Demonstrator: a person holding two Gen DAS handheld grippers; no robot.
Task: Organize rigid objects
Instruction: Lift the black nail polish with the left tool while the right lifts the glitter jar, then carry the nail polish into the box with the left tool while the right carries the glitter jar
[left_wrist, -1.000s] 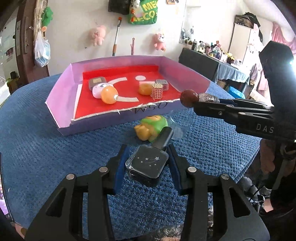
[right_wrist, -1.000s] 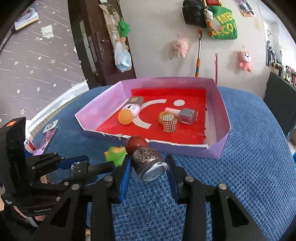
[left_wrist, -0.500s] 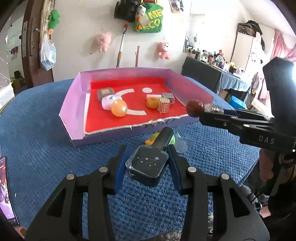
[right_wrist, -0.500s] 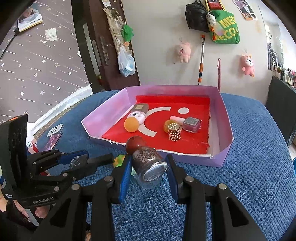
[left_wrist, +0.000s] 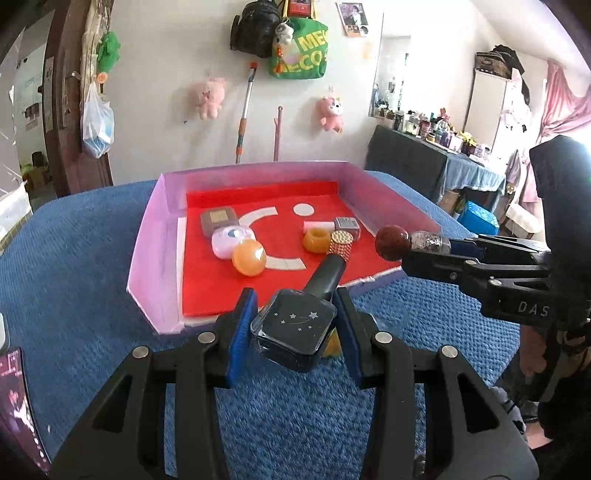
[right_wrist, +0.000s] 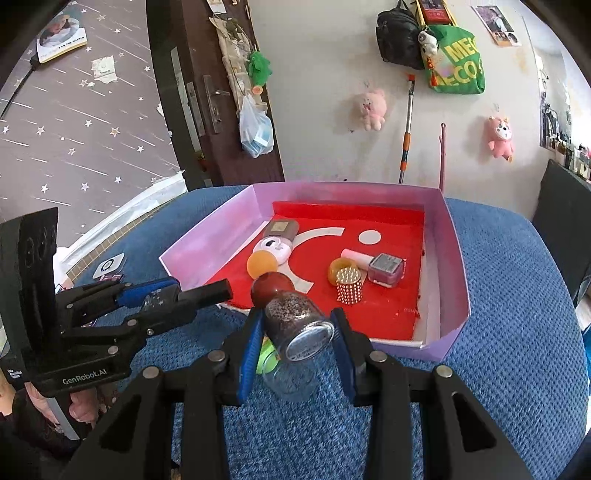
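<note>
Bottle, dark square, clamped between left gripper fingers, cap toward purple tray. Right gripper fingers held glitter bottle, red ball cap forward, above tray's near edge.

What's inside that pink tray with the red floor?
Inside the pink tray: an orange ball, a white round case, a brown case, an amber ring, a beaded cylinder, a pink tube and a square bottle. The held bottles cover part of its front edge.
</note>
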